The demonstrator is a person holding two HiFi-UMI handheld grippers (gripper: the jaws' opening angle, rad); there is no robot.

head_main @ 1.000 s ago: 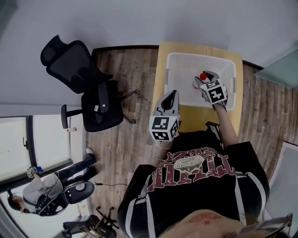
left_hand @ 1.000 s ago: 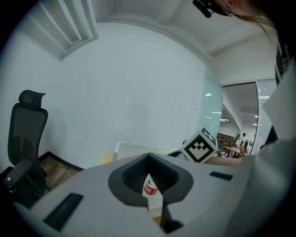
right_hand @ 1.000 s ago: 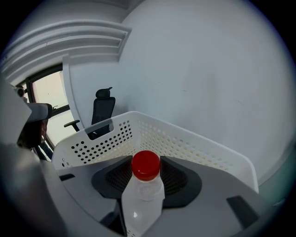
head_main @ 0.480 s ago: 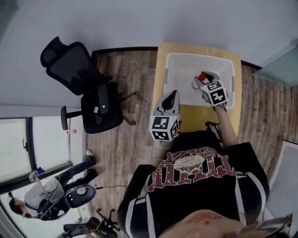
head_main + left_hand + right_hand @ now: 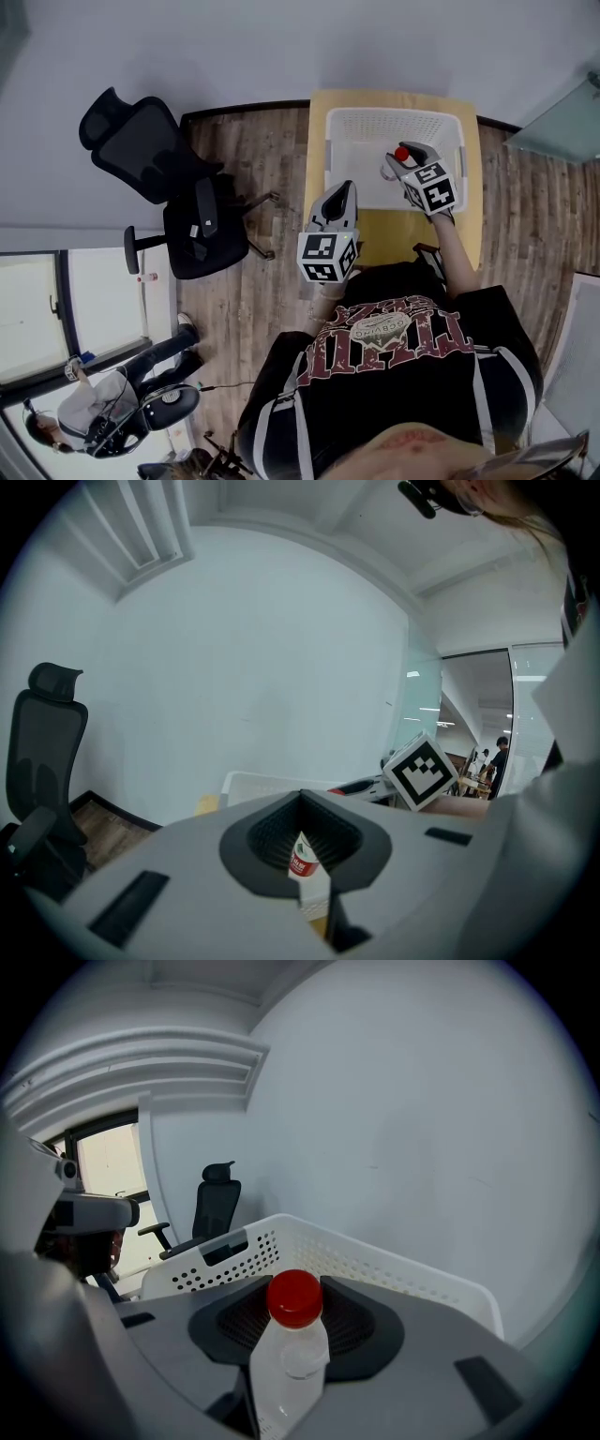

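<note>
Head view and both gripper views. The right gripper is held over the inside of a white perforated plastic basket, towards its near right part. Its jaws are closed narrowly on a clear plastic bottle. The bottle's red cap juts past the fingertips and points towards the basket's far wall. The head view does not show whether the bottle touches the basket floor. The basket stands on a small yellow-topped table set against a pale wall, and fills most of the far half of the tabletop. The left gripper is outside the basket, just beside its near left corner and over the table's left part. Its jaws are drawn in on a small white pack with a red label, which sits upright between the dark ribbed pads. The two grippers are near each other but apart. The marker cube of the right gripper shows in the left gripper view, just above the basket's rim. A black office chair stands on the wood-plank floor, well to the left of the table. A seated person appears at the lower left of the head view.
</note>
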